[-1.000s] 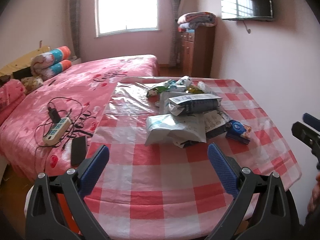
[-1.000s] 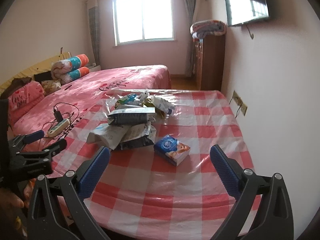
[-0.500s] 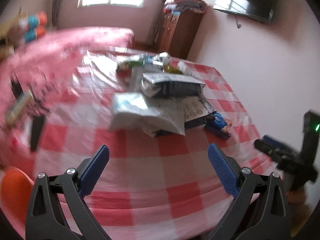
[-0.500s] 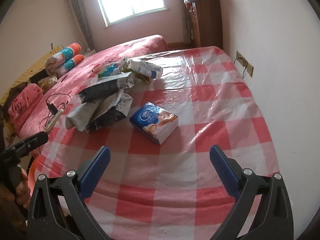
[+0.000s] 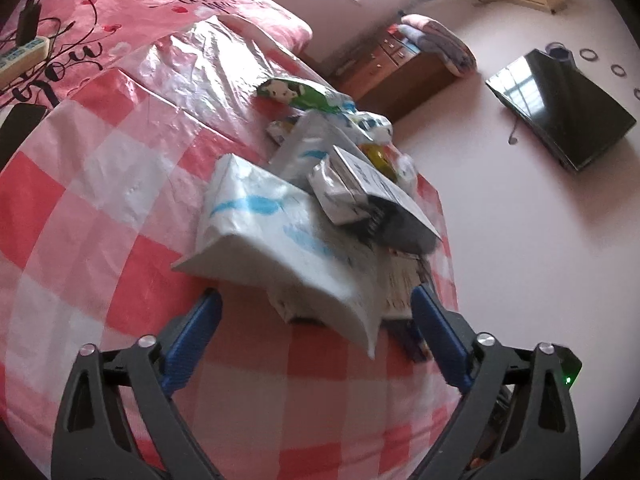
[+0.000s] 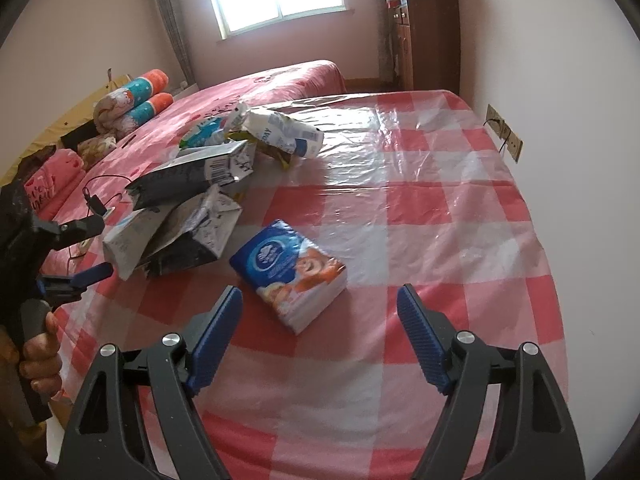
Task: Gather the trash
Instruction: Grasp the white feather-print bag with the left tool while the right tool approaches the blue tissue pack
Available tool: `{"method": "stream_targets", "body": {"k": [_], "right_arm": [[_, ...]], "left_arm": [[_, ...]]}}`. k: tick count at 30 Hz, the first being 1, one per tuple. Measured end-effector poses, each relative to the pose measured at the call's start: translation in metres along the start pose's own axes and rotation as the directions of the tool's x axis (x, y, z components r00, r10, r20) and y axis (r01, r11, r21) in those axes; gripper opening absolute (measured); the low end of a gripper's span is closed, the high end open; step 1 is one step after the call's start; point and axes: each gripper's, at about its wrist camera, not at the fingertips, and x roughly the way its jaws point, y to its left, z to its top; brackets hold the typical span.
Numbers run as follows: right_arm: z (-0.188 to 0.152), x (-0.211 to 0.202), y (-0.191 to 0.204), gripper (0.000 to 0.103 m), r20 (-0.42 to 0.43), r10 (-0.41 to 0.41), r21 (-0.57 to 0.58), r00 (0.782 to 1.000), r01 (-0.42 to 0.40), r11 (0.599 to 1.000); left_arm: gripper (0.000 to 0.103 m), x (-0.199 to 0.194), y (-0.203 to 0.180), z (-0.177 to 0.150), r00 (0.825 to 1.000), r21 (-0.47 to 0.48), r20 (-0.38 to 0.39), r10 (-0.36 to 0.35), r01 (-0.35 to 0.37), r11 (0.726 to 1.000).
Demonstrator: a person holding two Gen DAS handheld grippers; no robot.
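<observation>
Approach step: both my jaws are closing on nothing yet, left gripper [image 5: 316, 320] nearing the white pouch [image 5: 276, 240], right gripper [image 6: 320, 316] the tissue pack [image 6: 288, 270], each needing to straddle first.

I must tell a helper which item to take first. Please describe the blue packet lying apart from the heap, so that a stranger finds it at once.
Find the table with the red-and-white checked cloth beside the bed. To the right of the heap of grey and white bags, a soft tissue packet lies alone. Only it is bright blue and orange, touching no other wrapper.
</observation>
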Motion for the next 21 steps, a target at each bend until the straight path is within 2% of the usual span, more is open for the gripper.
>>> {"method": "stream_targets", "body": {"k": [2, 7, 12, 15, 18, 21], "right_arm": [[0.003, 0.004, -0.003, 0.080, -0.007, 0.016, 0.008, 1.000, -0.016, 1.000], [0.010, 0.020, 0.006, 0.087, -0.022, 0.038, -0.051, 0.999, -0.039, 0.998], [0.018, 0.041, 0.012, 0.088, -0.054, 0.051, -0.098, 0.997, -0.056, 0.994], [0.017, 0.052, 0.014, 0.088, -0.086, 0.084, -0.104, 0.993, -0.092, 0.990], [0.010, 0.054, 0.022, 0.088, -0.107, 0.110, -0.122, 0.988, -0.123, 0.985], [0.001, 0.047, 0.028, 0.088, -0.114, 0.149, -0.120, 0.982, -0.163, 0.979]], "left_arm": [[0.090, 0.006, 0.000, 0.004, 1.000, -0.005, 0.004, 0.019, -0.019, 1.000], [0.074, 0.019, 0.005, 0.011, 1.000, -0.047, -0.005, 0.020, -0.020, 0.999], [0.072, 0.028, 0.009, 0.024, 0.998, -0.047, 0.015, 0.054, -0.053, 0.997], [0.072, 0.028, 0.009, 0.033, 0.993, -0.008, 0.036, 0.113, -0.113, 0.994], [0.072, 0.030, 0.006, 0.040, 0.978, 0.068, 0.037, 0.204, -0.207, 0.976], [0.072, 0.032, 0.003, 0.049, 0.947, 0.169, 0.060, 0.314, -0.320, 0.932]]}}
